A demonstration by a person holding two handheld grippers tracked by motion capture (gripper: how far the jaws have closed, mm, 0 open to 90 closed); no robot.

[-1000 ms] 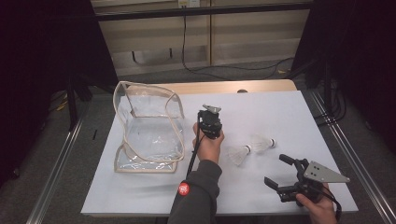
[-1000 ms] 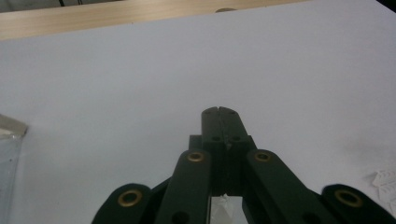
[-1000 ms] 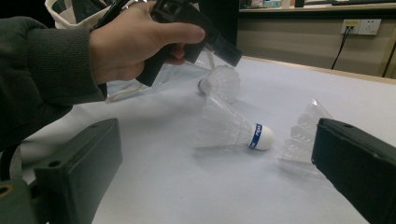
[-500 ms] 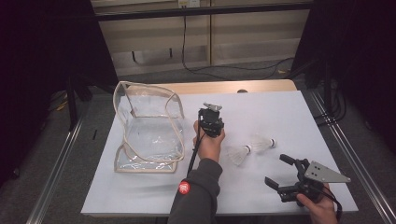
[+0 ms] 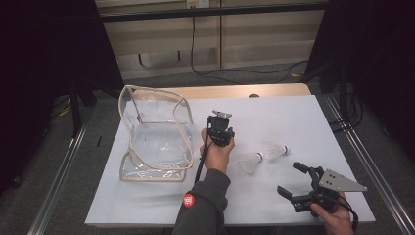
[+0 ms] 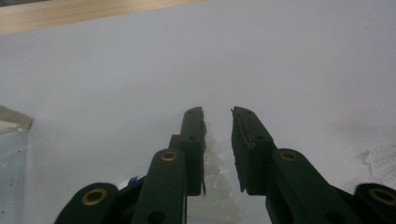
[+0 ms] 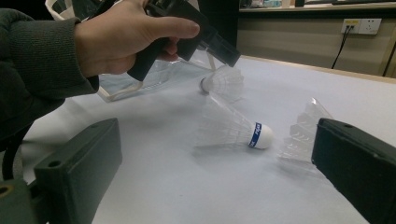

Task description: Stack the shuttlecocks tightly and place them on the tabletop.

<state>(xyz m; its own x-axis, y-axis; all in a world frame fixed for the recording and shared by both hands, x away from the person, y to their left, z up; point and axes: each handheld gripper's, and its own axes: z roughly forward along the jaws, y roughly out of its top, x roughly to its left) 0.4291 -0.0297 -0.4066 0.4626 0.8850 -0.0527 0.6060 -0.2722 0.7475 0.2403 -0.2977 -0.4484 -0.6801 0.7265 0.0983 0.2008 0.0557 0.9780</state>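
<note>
A white tabletop (image 5: 274, 117) stands before a dark backdrop with cables on the floor beyond. A clear plastic bag (image 5: 154, 134) with beige trim stands at the table's left, mouth open.

The left gripper (image 5: 219, 117) is held just to the right of the bag. In the right gripper view a shuttlecock (image 7: 223, 80) hangs at its tips. In the left gripper view the feathers show below the slightly parted jaws, which have just been opening; whether the pads still press on the shuttlecock cannot be determined.

Two further shuttlecocks (image 5: 264, 155) lie on the table between the two grippers. The right gripper (image 5: 295, 178) rests near the table's front right edge, jaws spread wide with nothing between them; the nearest shuttlecock (image 7: 236, 129) lies ahead of it.

Step in hand, as judged: loading shuttlecocks into the bag. The carried one is not yet over the bag's mouth. The next move calls for either regripping it or letting it fall, then carrying it left above the opening before release.
</note>
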